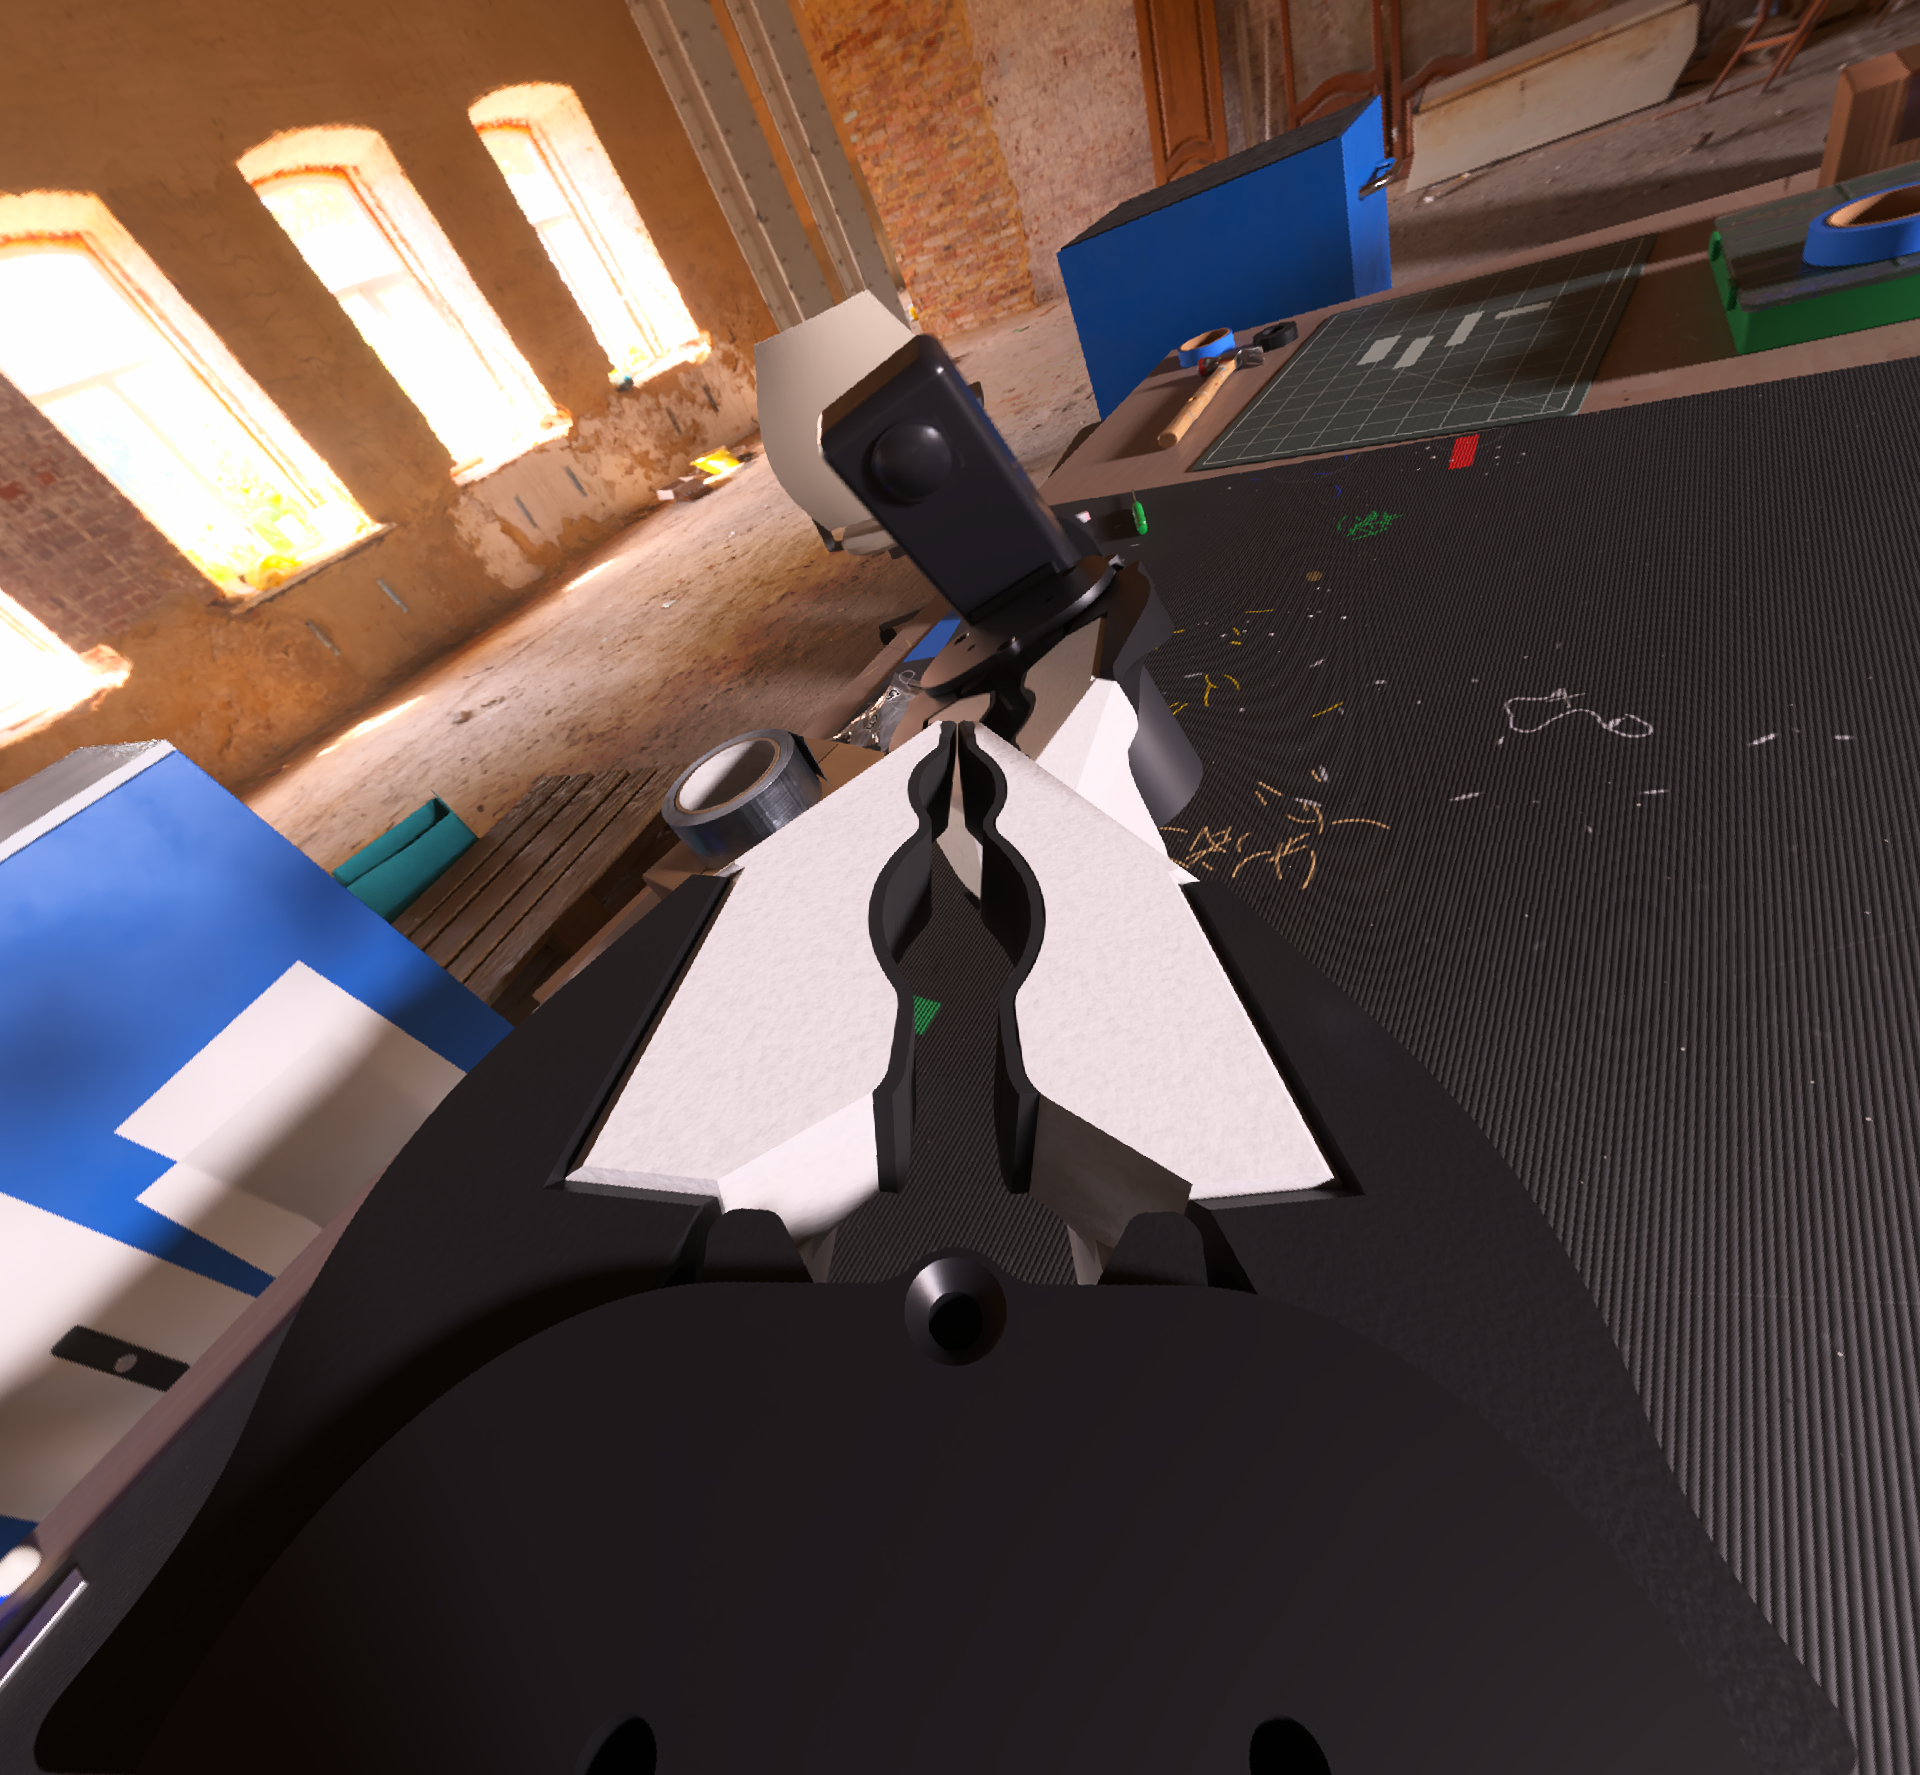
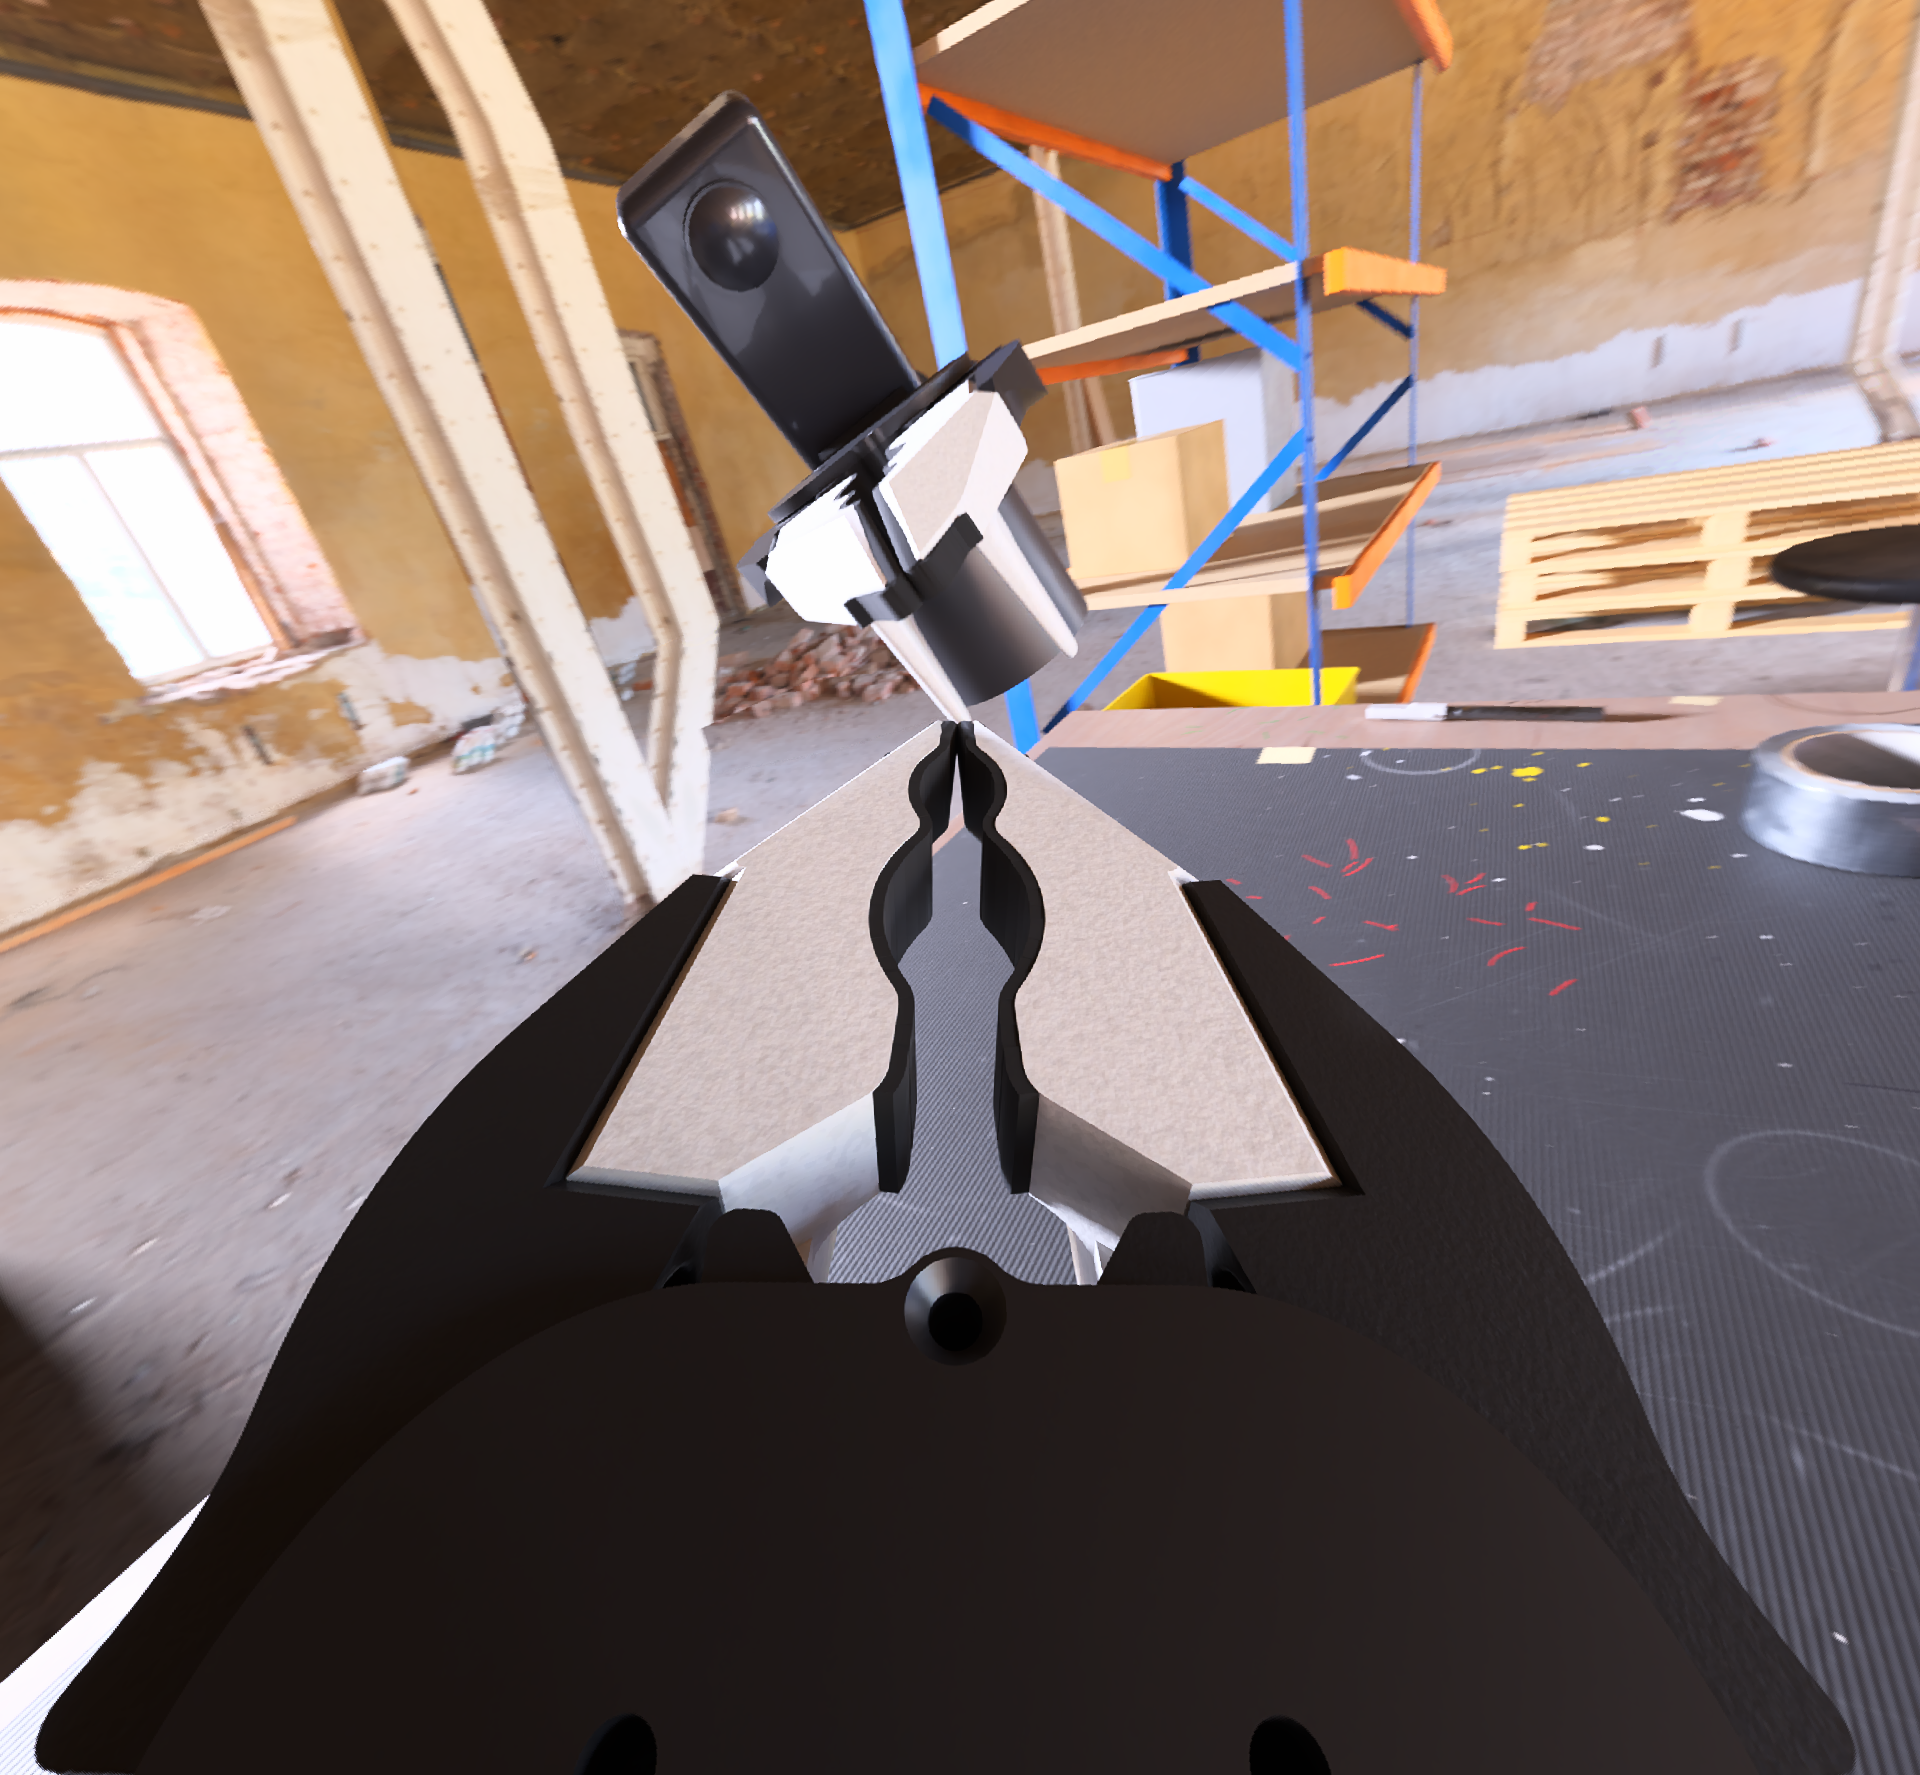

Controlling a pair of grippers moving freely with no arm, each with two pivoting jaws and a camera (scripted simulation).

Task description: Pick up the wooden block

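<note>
At centre frame in both wrist views, the left gripper [image 1: 957, 738] and right gripper [image 2: 957, 738] meet tip to tip, jaws pressed together and empty, above the dark mat [image 1: 1558, 894], apparently not yet searching; no wooden block is visible.

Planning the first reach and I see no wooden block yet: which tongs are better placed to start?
Neither clearly. The left tongs and right tongs are both shut, tip to tip at the edge of the dark mat; no block shows. Left, perhaps: its view covers more mat.
</note>
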